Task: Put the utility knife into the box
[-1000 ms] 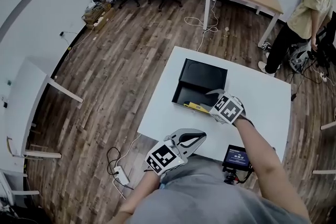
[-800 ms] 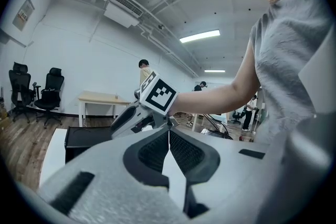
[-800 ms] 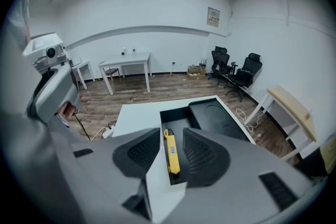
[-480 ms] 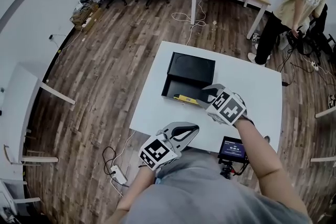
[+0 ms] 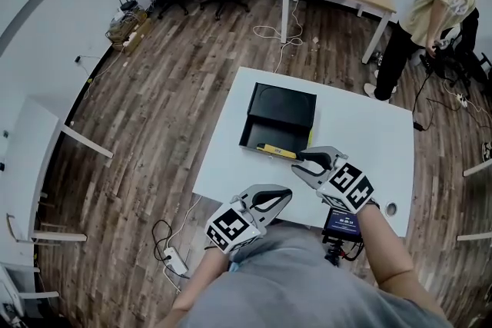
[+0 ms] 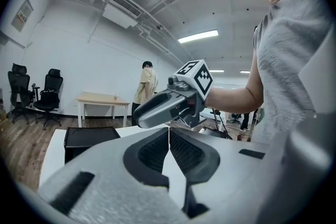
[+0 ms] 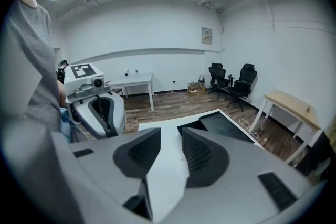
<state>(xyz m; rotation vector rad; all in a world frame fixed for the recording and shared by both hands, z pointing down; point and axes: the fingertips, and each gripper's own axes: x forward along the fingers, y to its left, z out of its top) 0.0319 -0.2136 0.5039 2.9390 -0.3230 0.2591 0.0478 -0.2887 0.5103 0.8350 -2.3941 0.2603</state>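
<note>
The white table (image 5: pixel 223 165) carried an open black box (image 5: pixel 284 105). The right gripper (image 5: pixel 298 164) hung over the table just beside the box's near edge, its jaws apart with nothing between them. The left gripper (image 5: pixel 286 194) sat at the table's near edge, jaws pressed together and empty. The yellow utility knife (image 5: pixel 275 150) lay inside the box, along its near side.

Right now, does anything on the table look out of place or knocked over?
Nothing stands out. The yellow knife lies flat inside the open black box, along its near wall, and the box sits flat on the white table. The left tongs and right tongs hold nothing.
</note>
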